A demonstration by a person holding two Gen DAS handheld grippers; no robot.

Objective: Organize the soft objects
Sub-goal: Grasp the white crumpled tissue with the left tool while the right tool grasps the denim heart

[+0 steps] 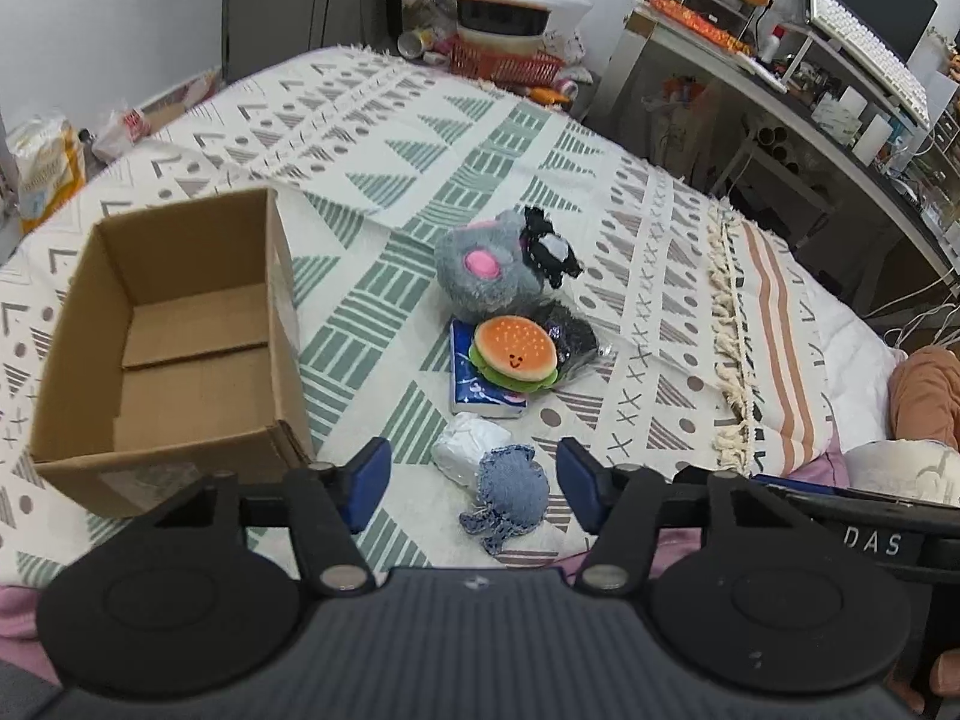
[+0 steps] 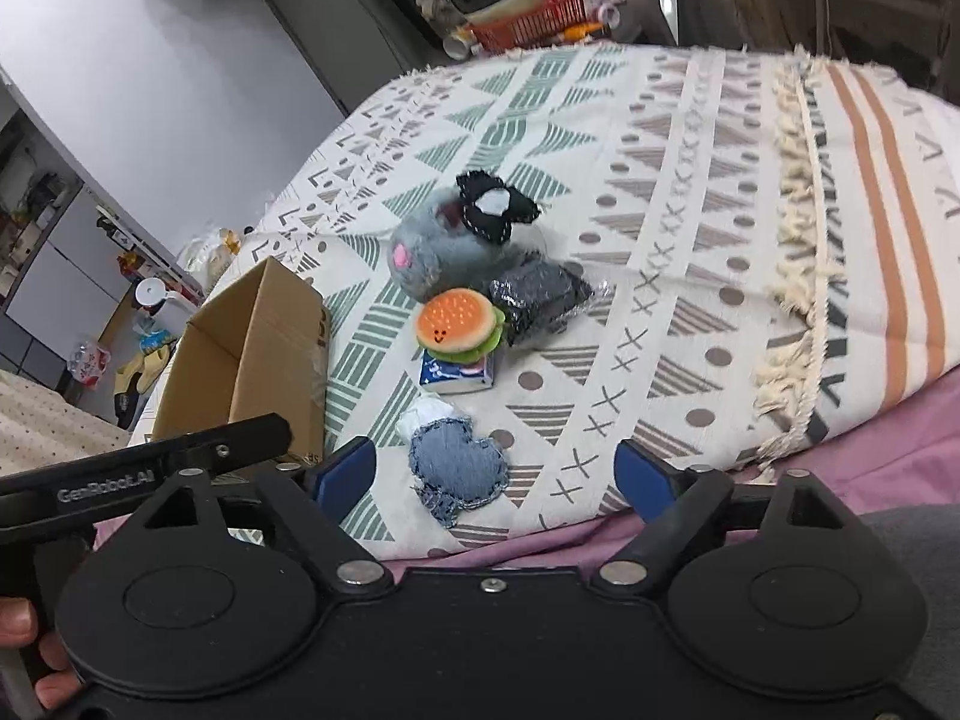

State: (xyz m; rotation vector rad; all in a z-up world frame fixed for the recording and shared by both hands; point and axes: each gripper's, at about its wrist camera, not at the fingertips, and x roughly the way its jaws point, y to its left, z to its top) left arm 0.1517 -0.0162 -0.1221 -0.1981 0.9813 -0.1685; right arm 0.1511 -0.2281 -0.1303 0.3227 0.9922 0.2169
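An empty cardboard box [image 1: 180, 336] [image 2: 252, 354] stands open on the patterned bedspread [image 1: 420, 138] [image 2: 660, 192]. To its right lies a pile: a grey plush [image 1: 480, 264] [image 2: 426, 252] with a black felt piece [image 1: 549, 249] [image 2: 495, 210] on it, a burger toy [image 1: 516, 351] [image 2: 459, 324] on a blue tissue pack [image 1: 474, 390] [image 2: 456, 375], a dark wrapped bundle [image 1: 576, 342] [image 2: 540, 300], a white wad [image 1: 468, 450] [image 2: 423, 411] and a denim toy [image 1: 510, 495] [image 2: 459, 468]. My left gripper [image 1: 474, 483] is open, with the denim toy between its fingers. My right gripper [image 2: 495, 477] is open just before that toy.
A desk with a keyboard [image 1: 864, 60] and clutter runs along the right. A red basket [image 1: 504, 63] [image 2: 534, 24] and bowls stand beyond the bed's far edge. Bags [image 1: 48, 168] sit on the floor to the left. A person's hand [image 2: 24, 654] holds the right gripper's handle.
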